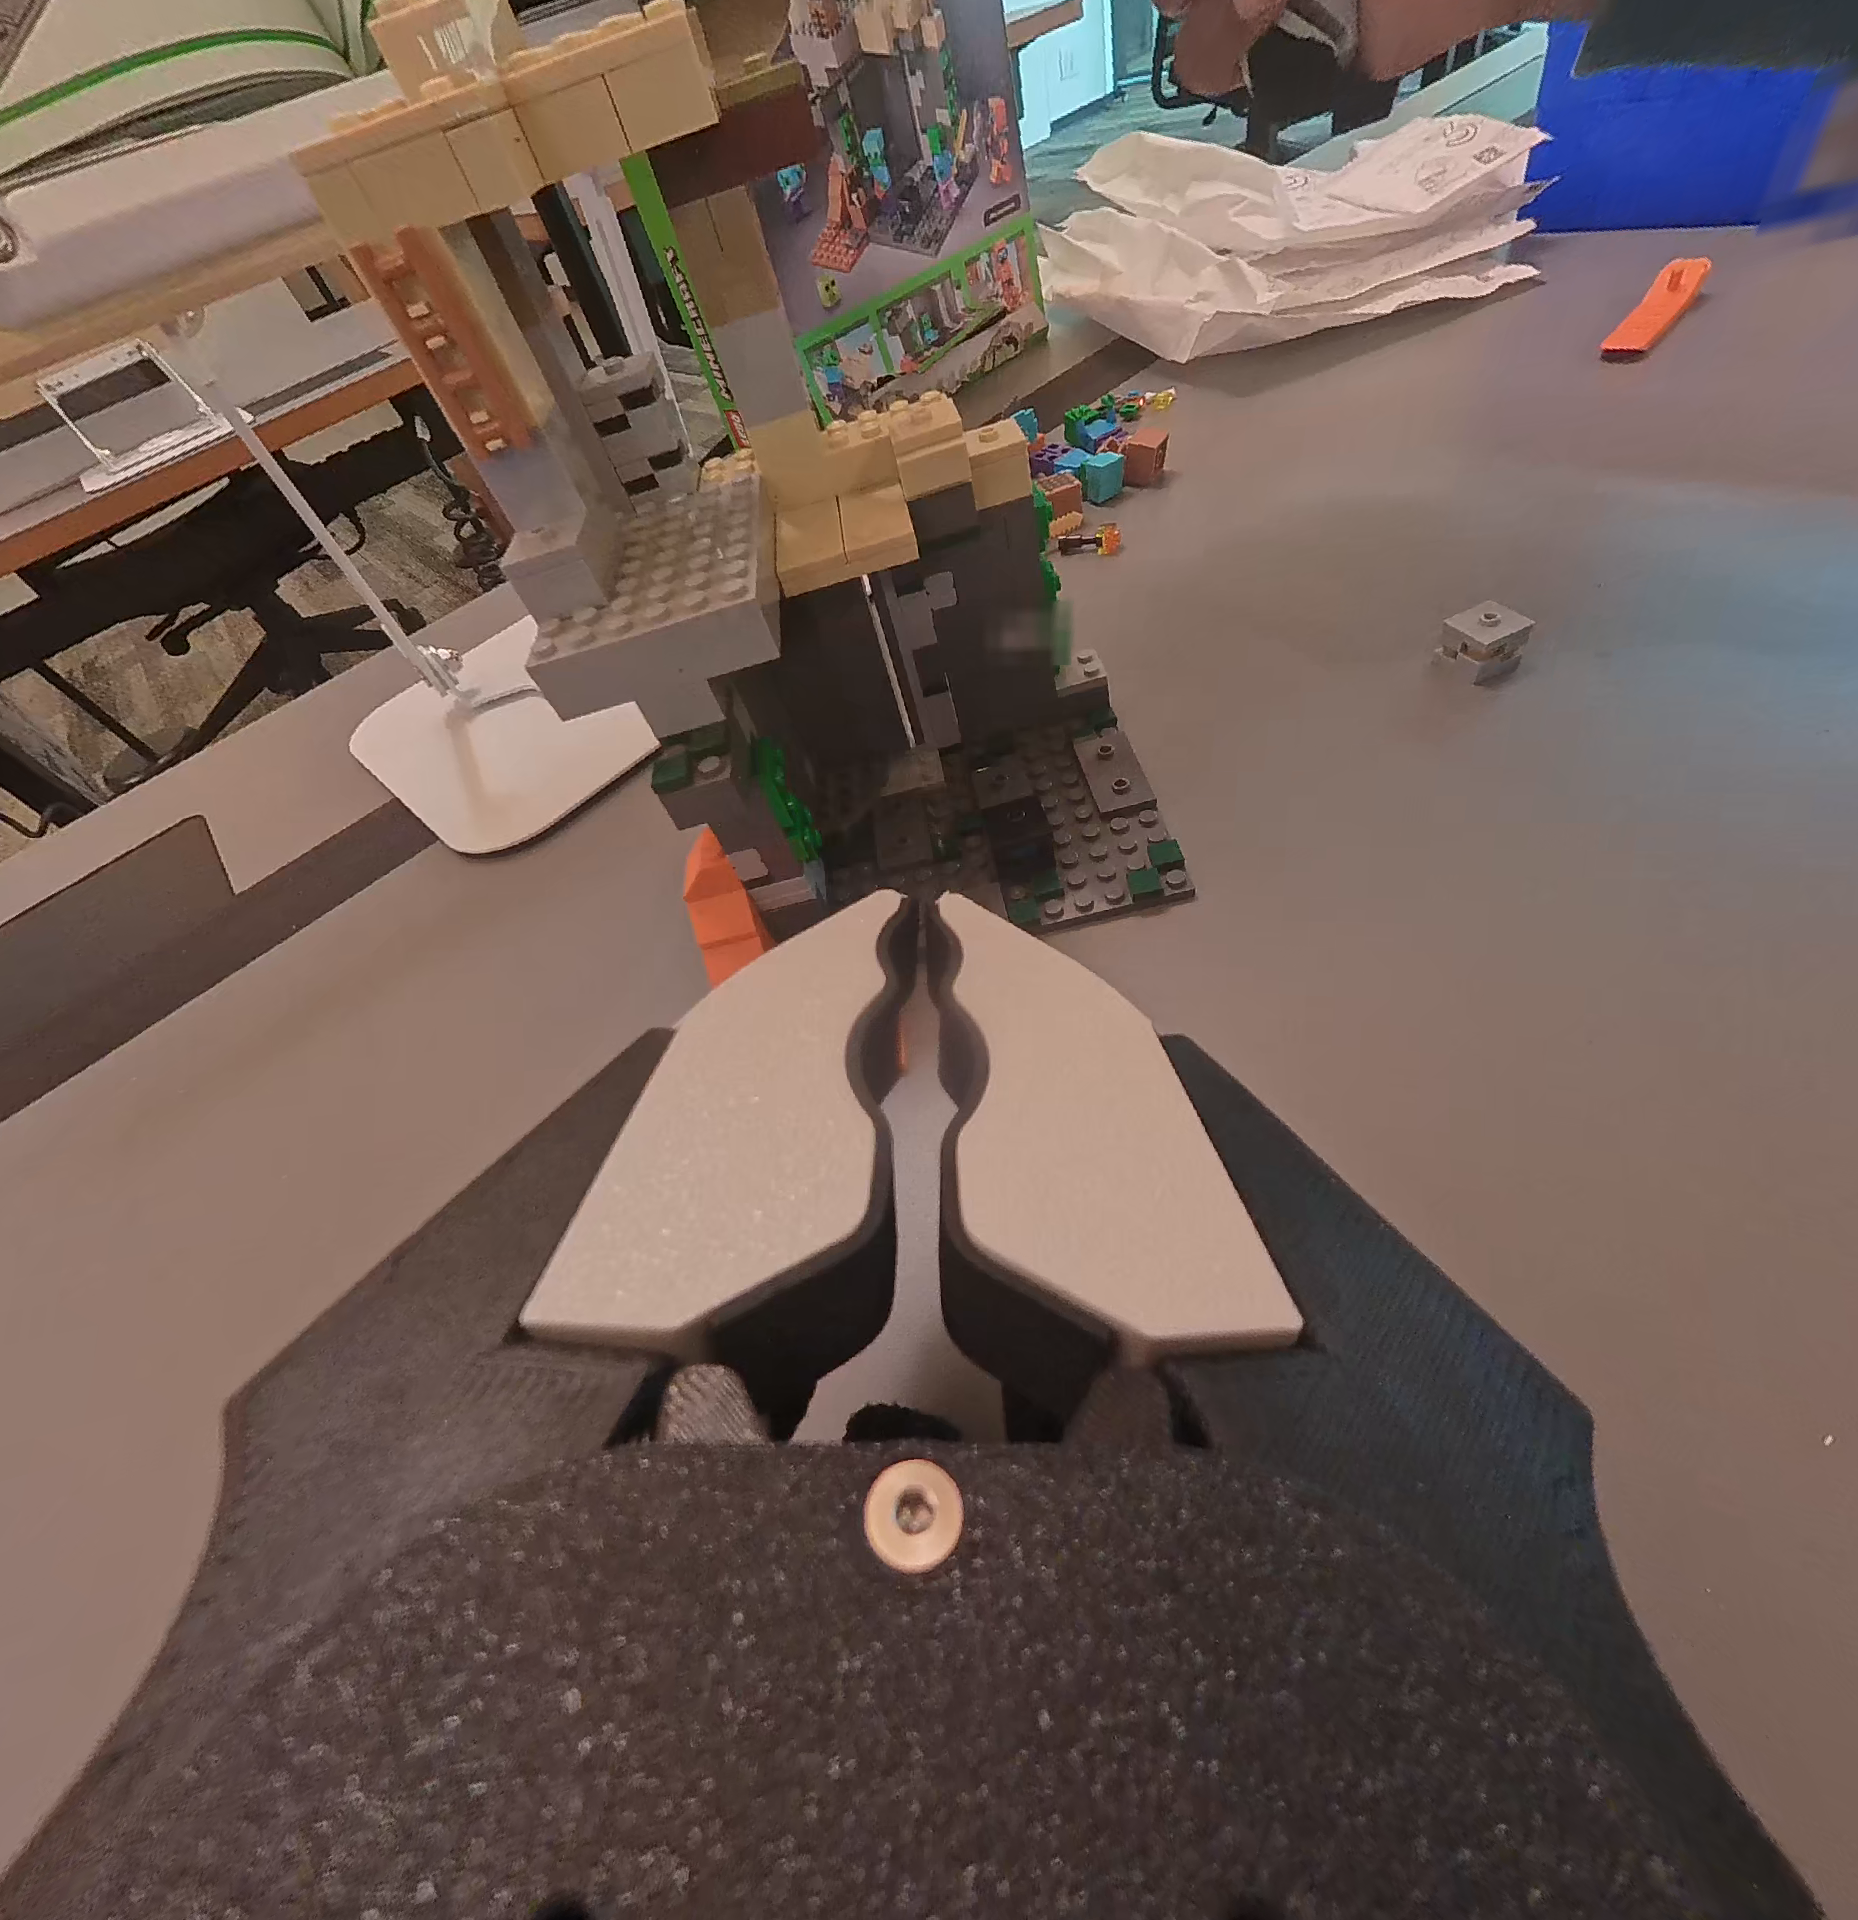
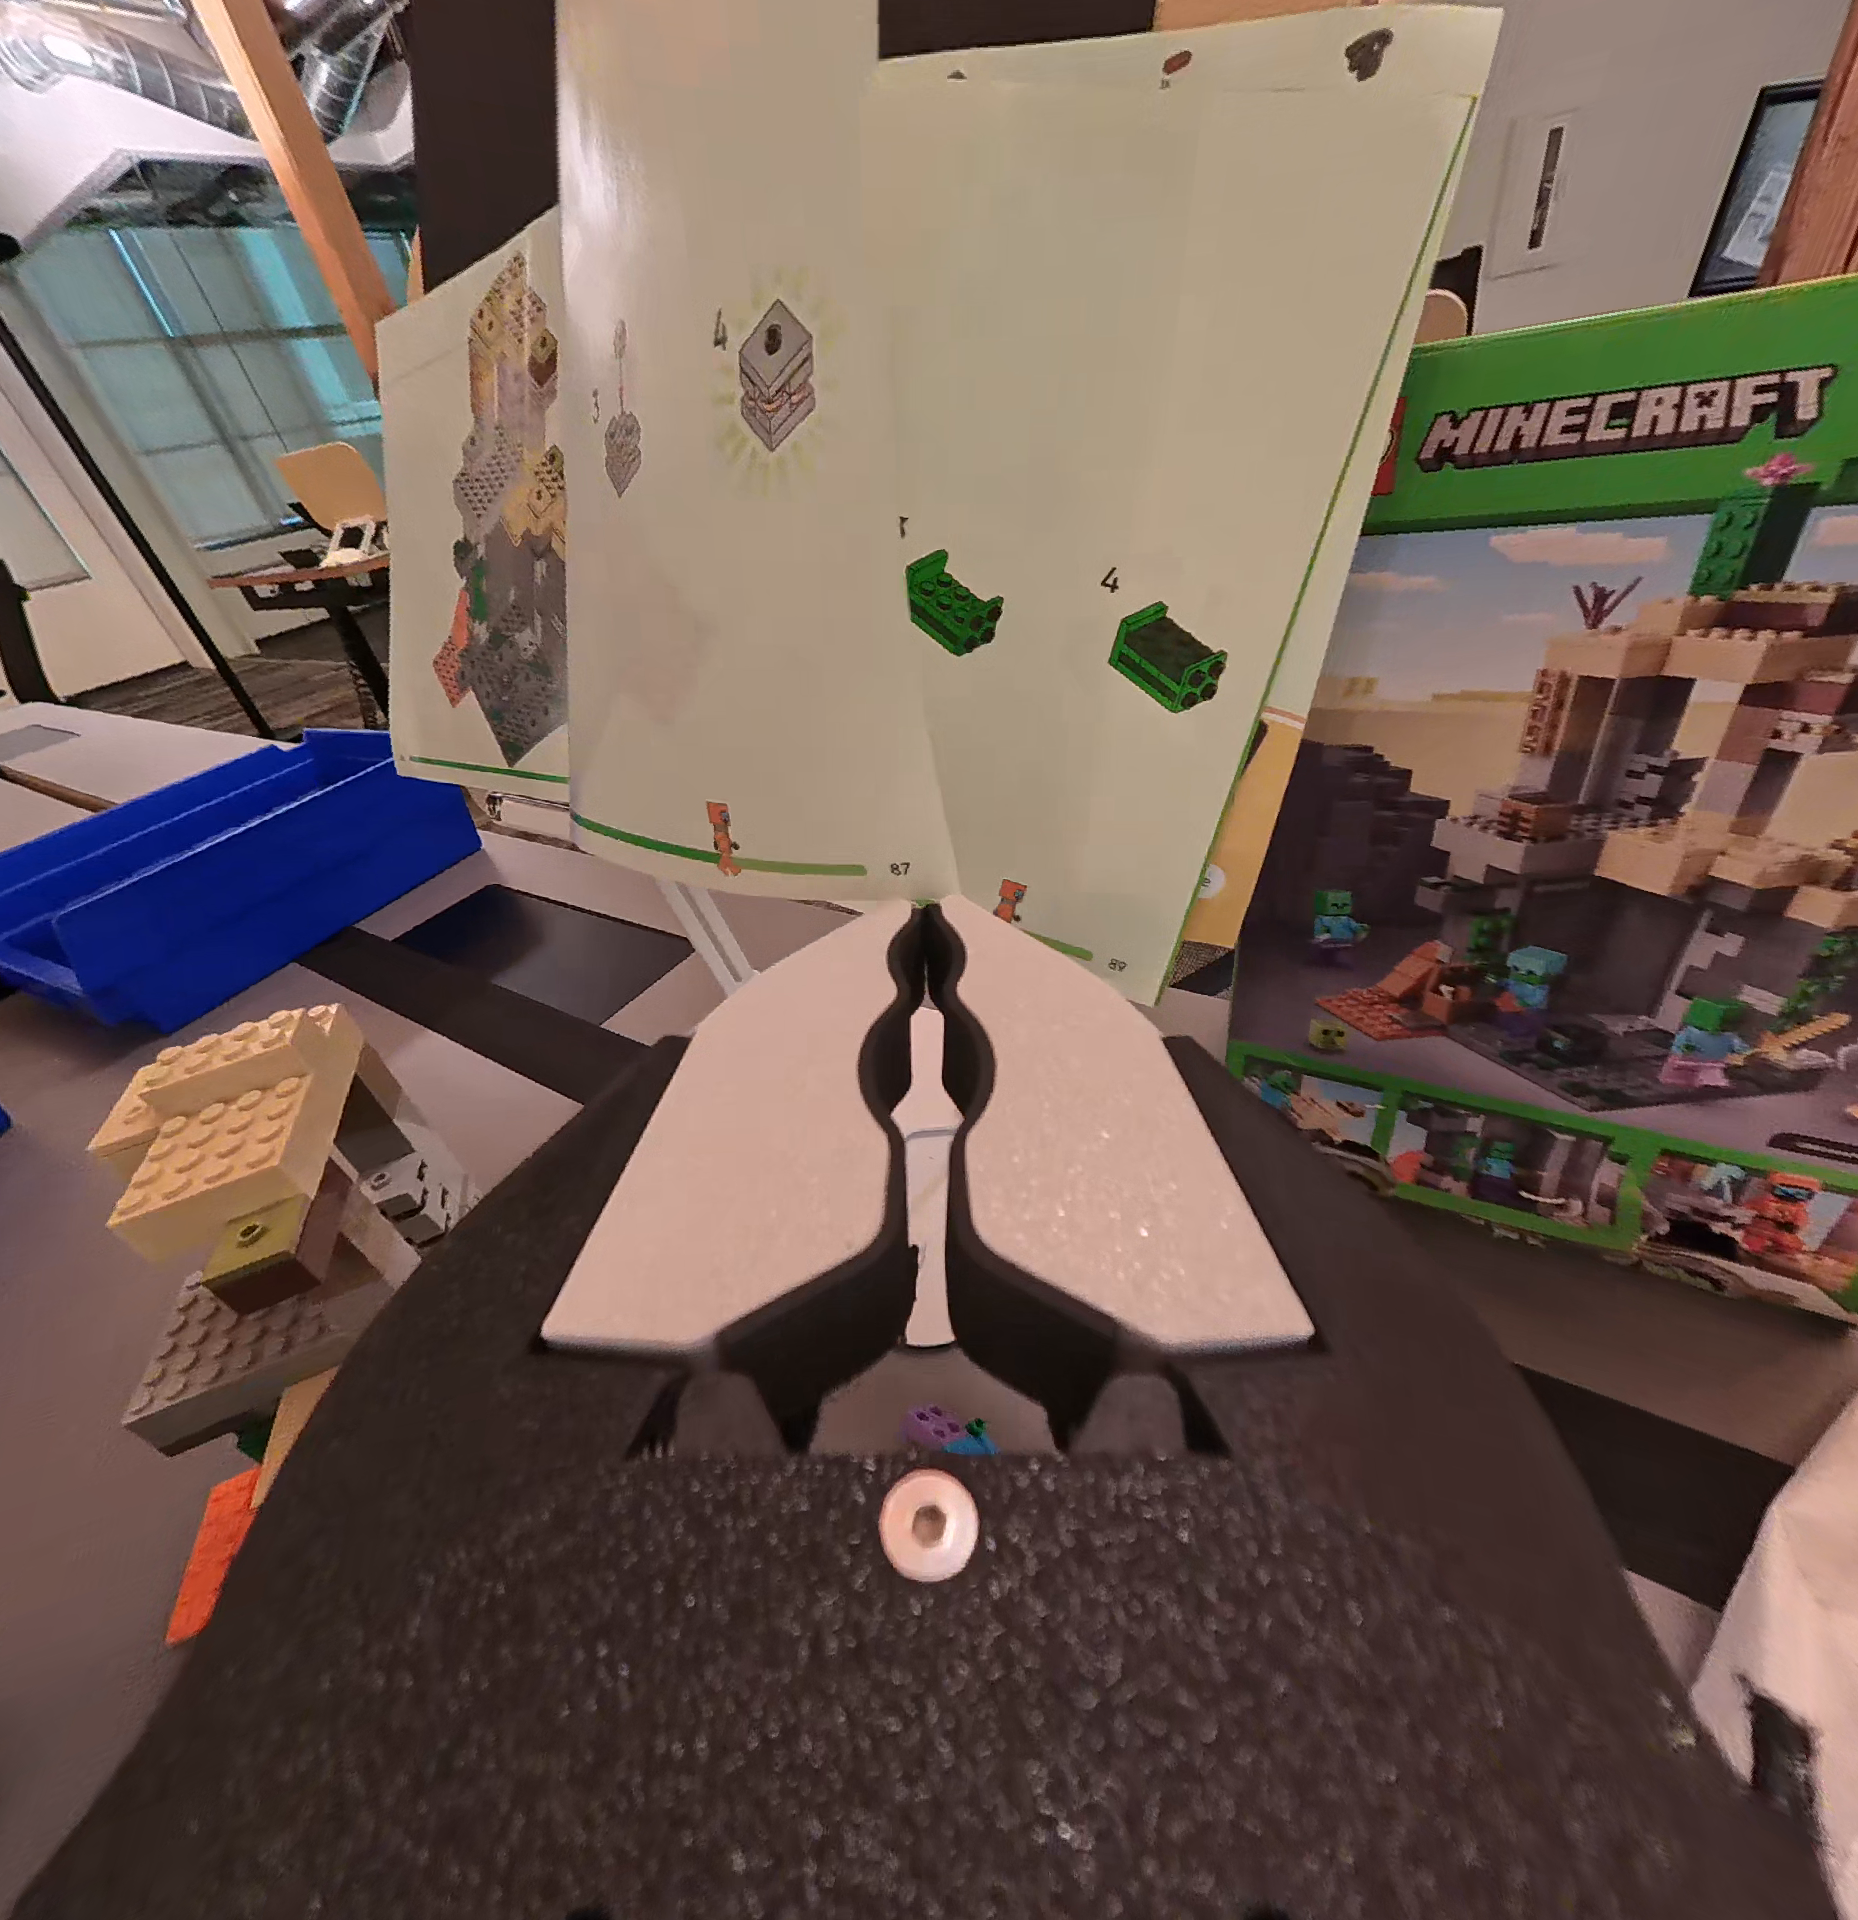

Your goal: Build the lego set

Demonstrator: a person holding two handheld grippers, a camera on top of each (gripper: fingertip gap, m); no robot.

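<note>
Both tools, left tool point(image 1: 920, 909) and right tool point(image 2: 923, 914), are pressed together, empty; tall tan-and-grey Lego tower point(image 1: 800, 582) stands on the grey counter point(image 1: 1424, 1039) just ahead; a careless left nudge could topple it; the right faces the instruction booklet point(image 2: 904, 468).

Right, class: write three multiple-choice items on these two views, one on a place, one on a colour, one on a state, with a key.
1. Where does the small grey brick piece lie?
A. on the table, apart from the model
B. on the model's top
C. between gripper fingers

2. What colour is the bin?
A. red
B. blue
C. yellow

3. How are the right gripper fingers?
A. wide open
B. clamped on a brick
C. closed, empty

Key: A, it sits alone on bare tabletop; B, its walls are blue; C, the tips meet with nothing between.
</note>
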